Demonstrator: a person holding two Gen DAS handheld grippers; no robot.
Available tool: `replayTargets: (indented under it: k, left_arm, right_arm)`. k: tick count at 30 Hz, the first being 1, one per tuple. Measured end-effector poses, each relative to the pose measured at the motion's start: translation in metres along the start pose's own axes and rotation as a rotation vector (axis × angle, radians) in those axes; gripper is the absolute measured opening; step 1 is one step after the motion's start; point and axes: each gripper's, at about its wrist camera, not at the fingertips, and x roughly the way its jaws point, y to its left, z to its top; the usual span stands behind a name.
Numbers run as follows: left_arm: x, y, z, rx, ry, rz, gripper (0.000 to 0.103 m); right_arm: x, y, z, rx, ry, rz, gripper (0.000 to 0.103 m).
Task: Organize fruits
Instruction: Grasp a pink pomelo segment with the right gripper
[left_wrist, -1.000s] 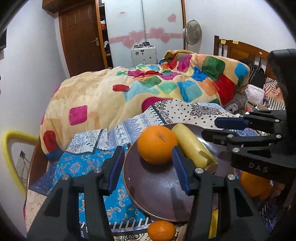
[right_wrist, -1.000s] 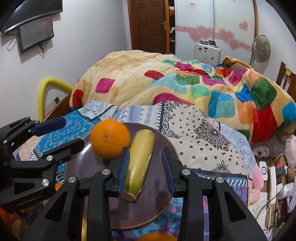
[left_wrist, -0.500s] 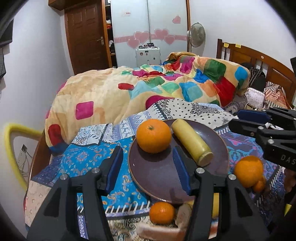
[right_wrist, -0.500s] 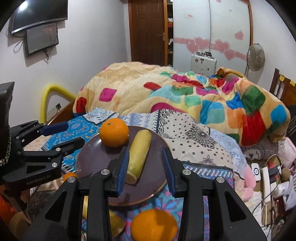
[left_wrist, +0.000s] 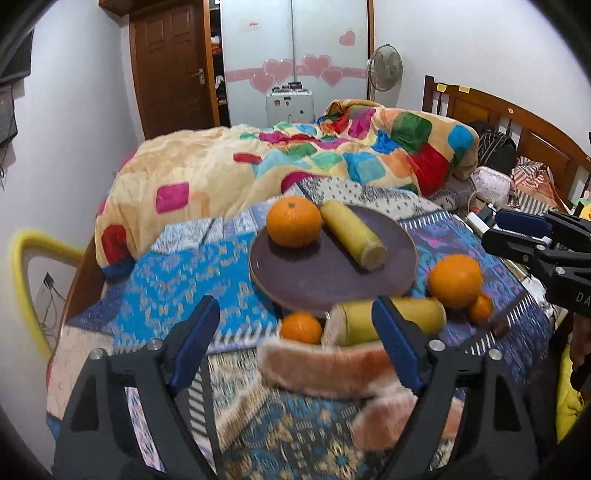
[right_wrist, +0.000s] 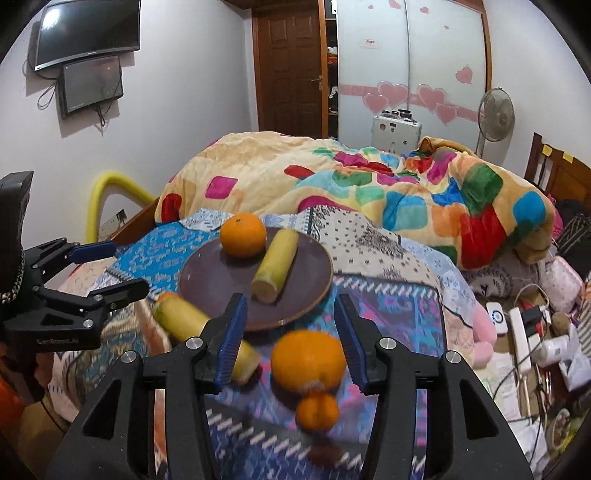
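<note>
Bedroom walls were white, with a brown door (left_wrist: 171, 70) and a wardrobe (left_wrist: 295, 55) bearing pink hearts behind the bed. Patterned cloth (left_wrist: 177, 288) covered the near bed, a patchwork quilt (left_wrist: 332, 162) heaped beyond the plate (left_wrist: 306, 280). On the plate lay an orange (left_wrist: 293, 220) touching a banana piece (left_wrist: 352, 234). Just off the plate's near rim lay a second banana piece (left_wrist: 391, 320), a small orange (left_wrist: 301, 326), a big orange (left_wrist: 456, 275) and a tiny orange (left_wrist: 480, 308).

"GenRobot.AI" was printed on the left gripper (right_wrist: 92, 269); its fingers were spread, holding nothing. The right gripper (right_wrist: 291, 338) was likewise parted and empty, above the big orange.

Only the right view showed two wall screens (right_wrist: 88, 55) and a power strip (right_wrist: 521, 332); only the left showed the headboard (left_wrist: 498, 107).
</note>
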Motion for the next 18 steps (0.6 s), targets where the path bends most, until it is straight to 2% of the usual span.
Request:
replayTargets:
  k: [4, 10, 18]
  left_arm:
    - [-0.004, -0.006, -0.024, -0.005, 0.039, -0.020, 0.086]
    - [-0.011, -0.006, -0.059, 0.002, 0.070, 0.023, 0.086]
    - [-0.020, 0.013, -0.088, -0.081, 0.098, 0.029, 0.088]
  right_arm:
    - [-0.009, 0.005, -0.017, 0.000, 0.008, 0.007, 0.050]
    - [-0.016, 0.028, -0.044, -0.039, 0.021, 0.042, 0.059]
    - [0.011, 0.065, -0.072, -0.071, 0.076, 0.118, 0.061]
